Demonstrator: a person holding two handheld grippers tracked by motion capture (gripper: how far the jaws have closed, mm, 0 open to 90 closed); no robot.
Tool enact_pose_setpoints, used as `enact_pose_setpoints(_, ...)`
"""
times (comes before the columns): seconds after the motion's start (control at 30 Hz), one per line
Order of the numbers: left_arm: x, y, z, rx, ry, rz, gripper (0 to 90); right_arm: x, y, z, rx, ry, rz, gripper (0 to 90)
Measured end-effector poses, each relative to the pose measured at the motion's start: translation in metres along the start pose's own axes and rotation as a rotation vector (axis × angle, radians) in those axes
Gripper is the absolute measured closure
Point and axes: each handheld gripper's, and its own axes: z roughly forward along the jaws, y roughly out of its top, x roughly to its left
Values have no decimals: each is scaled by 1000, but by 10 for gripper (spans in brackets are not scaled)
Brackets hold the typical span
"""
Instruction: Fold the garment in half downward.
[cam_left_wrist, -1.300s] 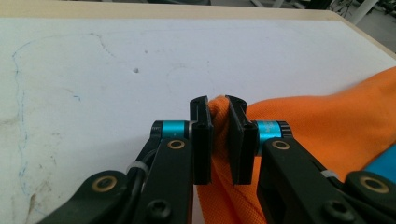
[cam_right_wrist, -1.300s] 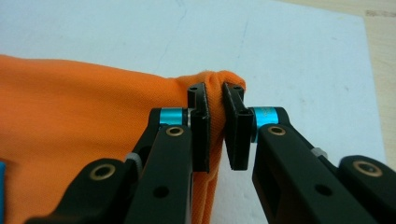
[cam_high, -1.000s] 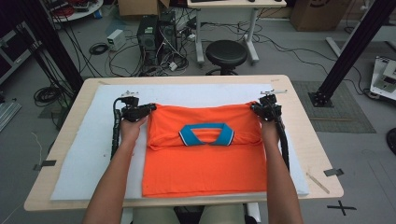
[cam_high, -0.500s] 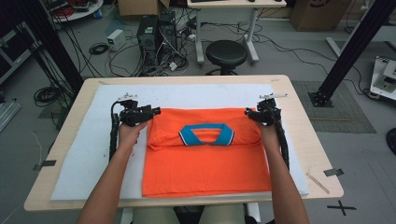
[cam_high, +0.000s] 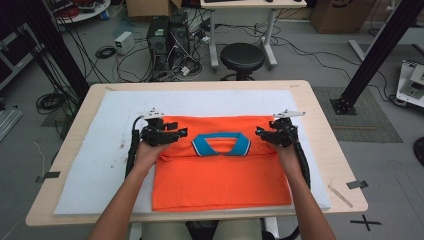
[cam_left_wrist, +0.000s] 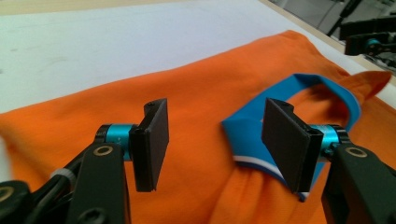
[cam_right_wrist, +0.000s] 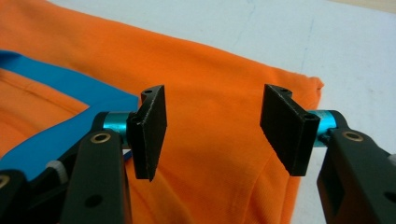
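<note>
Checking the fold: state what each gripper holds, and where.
Nothing: left gripper and right gripper have just been opening, empty above the folded orange blue-collared shirt.

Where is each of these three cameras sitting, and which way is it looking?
High view: above the person's side of the table, facing forward and down on the orange shirt; both forearms, left gripper and right gripper show.
Left gripper view: rides the left gripper, looking along its open jaws at the blue collar.
Right gripper view: rides the right gripper, facing the shirt's edge.
All three share the shirt.
</note>
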Motion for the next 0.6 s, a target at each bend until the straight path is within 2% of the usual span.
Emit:
enact_pose_setpoints(0.1, -8, -1, 12, 31, -17, 9, 415, 3, -3, -2, -2, 6, -14, 418)
enact_pose_setpoints(0.37, -19, -9, 37, 158, -36, 16, 420, 10, -5, -6, -8, 27, -39, 419)
enact_pose_setpoints(0.5, -24, -10, 41, 180, -28, 40, 550, 10, -6, -5, -1, 28, -41, 419)
enact_pose_setpoints(0.53, -25, -10, 40, 178, -15, 55, 604, 11, -6, -6, -1, 27, -40, 419)
enact_pose_setpoints(0.6, -26, -11, 37, 157, -9, 56, 723, 11, -6, -6, 1, 32, -36, 420)
